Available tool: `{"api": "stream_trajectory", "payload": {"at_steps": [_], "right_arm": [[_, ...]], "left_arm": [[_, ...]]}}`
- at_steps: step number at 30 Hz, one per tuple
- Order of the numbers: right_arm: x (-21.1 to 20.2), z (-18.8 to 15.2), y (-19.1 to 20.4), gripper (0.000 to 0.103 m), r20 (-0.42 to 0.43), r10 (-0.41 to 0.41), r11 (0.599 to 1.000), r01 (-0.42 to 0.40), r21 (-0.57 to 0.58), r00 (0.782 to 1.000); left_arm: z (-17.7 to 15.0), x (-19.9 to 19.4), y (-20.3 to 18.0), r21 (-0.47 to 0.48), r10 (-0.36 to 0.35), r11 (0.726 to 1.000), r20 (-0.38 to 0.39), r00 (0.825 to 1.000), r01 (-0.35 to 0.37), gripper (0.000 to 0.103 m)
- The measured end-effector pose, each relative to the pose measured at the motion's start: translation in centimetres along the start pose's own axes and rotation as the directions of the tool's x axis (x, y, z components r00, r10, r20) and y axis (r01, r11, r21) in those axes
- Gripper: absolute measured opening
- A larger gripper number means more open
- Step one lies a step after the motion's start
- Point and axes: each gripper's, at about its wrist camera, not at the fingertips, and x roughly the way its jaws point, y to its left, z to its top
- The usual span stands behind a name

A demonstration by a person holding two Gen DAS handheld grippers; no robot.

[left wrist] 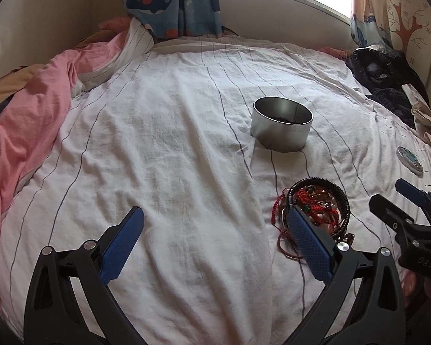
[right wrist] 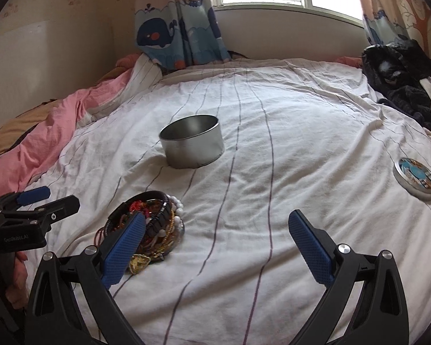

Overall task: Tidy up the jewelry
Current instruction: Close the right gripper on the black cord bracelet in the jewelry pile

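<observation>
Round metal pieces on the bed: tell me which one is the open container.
The plain silver tin mid-bed, upright with its mouth open. The other, the flat lid with a blue picture, lies off to the right.

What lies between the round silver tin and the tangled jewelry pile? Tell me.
Only bare white striped bedsheet lies between the round silver tin and the tangled jewelry pile; both wrist views show that stretch.

The sheet (right wrist: 301, 149) is showing white with thin dark stripes. The tin (right wrist: 193, 146) is gleaming plain silver; its lid (right wrist: 415, 178) is showing blue and orange. Red, black, gold and white are mingling in the jewelry (right wrist: 158, 224). The blanket (left wrist: 23, 132) is glowing pink, and blue whales are dotting the curtain (right wrist: 181, 31).
</observation>
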Motion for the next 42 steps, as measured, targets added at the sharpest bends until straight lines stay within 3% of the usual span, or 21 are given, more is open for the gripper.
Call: {"api": "stream_trajectory", "payload": {"at_steps": [2, 4, 6, 14, 20, 24, 28, 42], "right_arm": [[0.6, 0.6, 0.7, 0.082, -0.033, 0.032, 0.999, -0.033, -0.03, 0.999], [1.6, 1.1, 1.2, 0.062, -0.084, 0.064, 0.997, -0.067, -0.042, 0.994], [2.4, 1.6, 1.5, 0.056, -0.121, 0.089, 0.995, -0.095, -0.042, 0.989], [3.5, 1.5, 2.4, 0.054, -0.153, 0.135, 0.989, -0.143, -0.041, 0.979], [4.7, 1.2, 1.8, 0.037, -0.199, 0.148, 0.989, -0.15, 0.005, 0.969], [5.1, 0.9, 2.0, 0.018, -0.219, 0.168, 0.985, -0.17, 0.008, 0.961], [4.8, 0.8, 2.0, 0.01, -0.209, 0.166, 0.986, -0.17, 0.0, 0.964], [1.5, 1.4, -0.1, 0.01, -0.111, 0.09, 0.996, -0.092, -0.013, 0.99]], "left_arm": [[0.2, -0.2, -0.2, 0.011, -0.019, 1.0, 0.016, 1.0, 0.019, 0.097], [0.3, -0.3, -0.4, 0.02, -0.027, 0.999, 0.022, 0.999, 0.027, 0.097], [0.1, -0.2, -0.7, 0.032, -0.028, 0.999, 0.032, 0.999, 0.027, 0.097], [-0.3, 0.2, -0.8, 0.034, 0.007, 0.999, 0.057, 0.998, -0.009, 0.097], [-0.4, 0.2, -0.8, 0.026, 0.038, 0.999, 0.068, 0.997, -0.04, 0.097], [-0.3, -0.2, -0.8, 0.019, 0.049, 0.999, 0.083, 0.995, -0.051, 0.097], [-0.2, -0.3, -1.2, 0.025, 0.062, 0.998, 0.087, 0.994, -0.065, 0.097], [0.5, -1.8, -3.5, 0.073, 0.059, 0.995, 0.1, 0.993, -0.066, 0.097]]}}
